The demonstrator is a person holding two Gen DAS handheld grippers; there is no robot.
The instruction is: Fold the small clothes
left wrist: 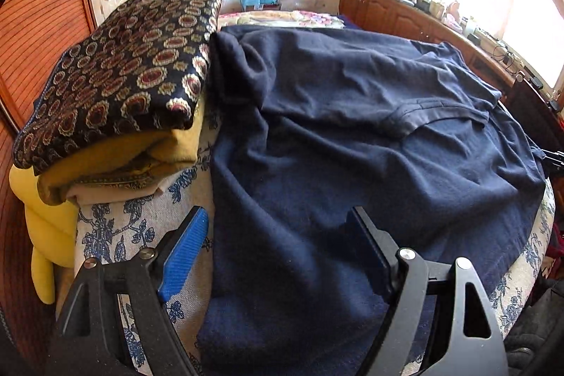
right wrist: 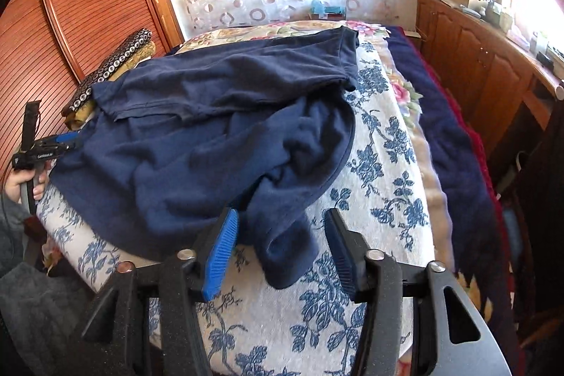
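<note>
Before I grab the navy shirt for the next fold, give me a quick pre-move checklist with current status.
1. Left gripper open, astride the navy blue cotton shirt edge: ok.
2. Right gripper open, over the dangling navy sleeve: ok.
3. Shirt lying flat: not ok, rumpled, with one sleeve folded across.
4. Folded pile topped by the dark medallion-patterned cloth apart from the shirt: not ok, touching.
5. Fabric between the pads: cannot tell.

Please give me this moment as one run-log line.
left gripper: open, over navy shirt edge | right gripper: open, straddling shirt corner | shirt: rumpled, unfolded | folded stack: beside shirt
</note>
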